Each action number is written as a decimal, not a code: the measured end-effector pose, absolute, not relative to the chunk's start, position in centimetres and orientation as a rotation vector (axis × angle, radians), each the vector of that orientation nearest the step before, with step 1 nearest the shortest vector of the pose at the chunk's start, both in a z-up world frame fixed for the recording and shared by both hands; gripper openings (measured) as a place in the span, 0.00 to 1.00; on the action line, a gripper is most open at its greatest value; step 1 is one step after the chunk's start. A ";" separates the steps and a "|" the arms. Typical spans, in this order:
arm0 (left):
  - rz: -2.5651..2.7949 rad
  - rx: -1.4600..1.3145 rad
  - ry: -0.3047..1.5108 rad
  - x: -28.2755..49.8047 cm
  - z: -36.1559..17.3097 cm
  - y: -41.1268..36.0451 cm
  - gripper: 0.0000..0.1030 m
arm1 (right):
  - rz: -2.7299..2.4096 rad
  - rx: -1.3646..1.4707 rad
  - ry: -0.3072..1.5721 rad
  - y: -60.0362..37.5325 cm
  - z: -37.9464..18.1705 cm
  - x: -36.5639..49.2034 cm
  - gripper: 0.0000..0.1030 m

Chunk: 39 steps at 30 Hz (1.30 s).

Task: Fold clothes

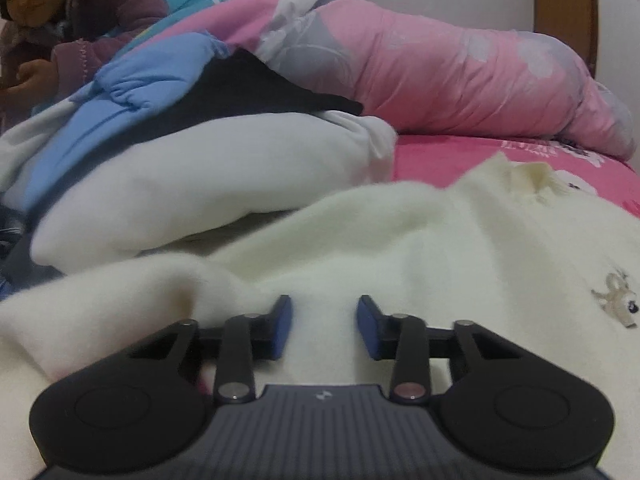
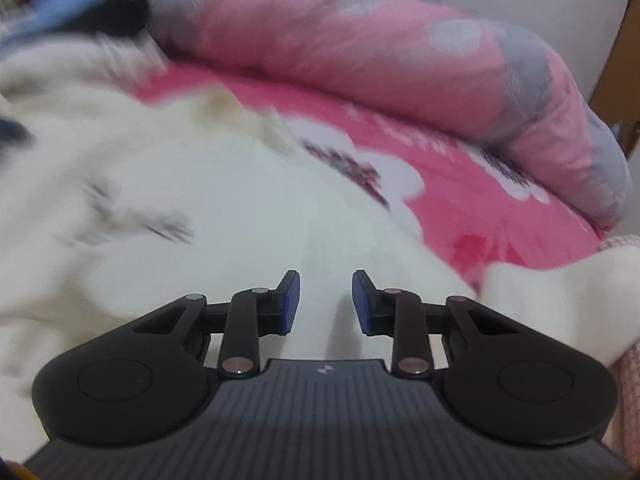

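A cream fleece sweater [image 1: 440, 248] lies spread over the bed and fills the lower half of the left wrist view. A small embroidered deer [image 1: 616, 298] shows at its right. My left gripper [image 1: 325, 326] rests low on it, its blue pads closed on a raised fold of the fabric. In the blurred right wrist view the same cream sweater [image 2: 200, 184] runs under my right gripper [image 2: 326, 302]. There too a ridge of fabric sits pinched between the pads. A cream cuff or sleeve end [image 2: 560, 292] lies to the right of that gripper.
A pile of clothes lies at the left: a white garment [image 1: 200, 184], a blue one [image 1: 152, 76] and a black one [image 1: 248, 92]. A rolled pink duvet [image 1: 460, 80] runs along the back over the pink sheet [image 1: 460, 156]. A person [image 1: 80, 8] leans in at the far left.
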<state>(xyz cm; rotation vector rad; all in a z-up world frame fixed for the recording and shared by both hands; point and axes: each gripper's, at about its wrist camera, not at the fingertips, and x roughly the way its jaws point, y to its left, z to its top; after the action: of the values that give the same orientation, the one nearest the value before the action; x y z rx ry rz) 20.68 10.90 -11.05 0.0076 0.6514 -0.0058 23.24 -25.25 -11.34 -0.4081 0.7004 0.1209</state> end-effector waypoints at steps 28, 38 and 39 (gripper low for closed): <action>-0.060 -0.039 0.612 19.9 -11.0 12.9 0.19 | 0.151 -0.776 0.669 -16.5 -12.7 32.3 0.26; -0.059 -0.038 0.614 19.9 -11.0 12.9 0.19 | 0.410 -0.840 0.642 -8.9 -15.4 31.6 0.23; -0.060 -0.041 0.614 19.8 -11.0 13.0 0.19 | 0.374 -0.783 0.649 -9.8 -15.0 32.4 0.26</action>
<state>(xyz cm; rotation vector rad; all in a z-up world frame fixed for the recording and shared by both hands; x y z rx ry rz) 19.84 12.97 -11.01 -0.0405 0.6140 -0.0597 32.44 -9.83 -15.03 -0.7828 0.6487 0.3736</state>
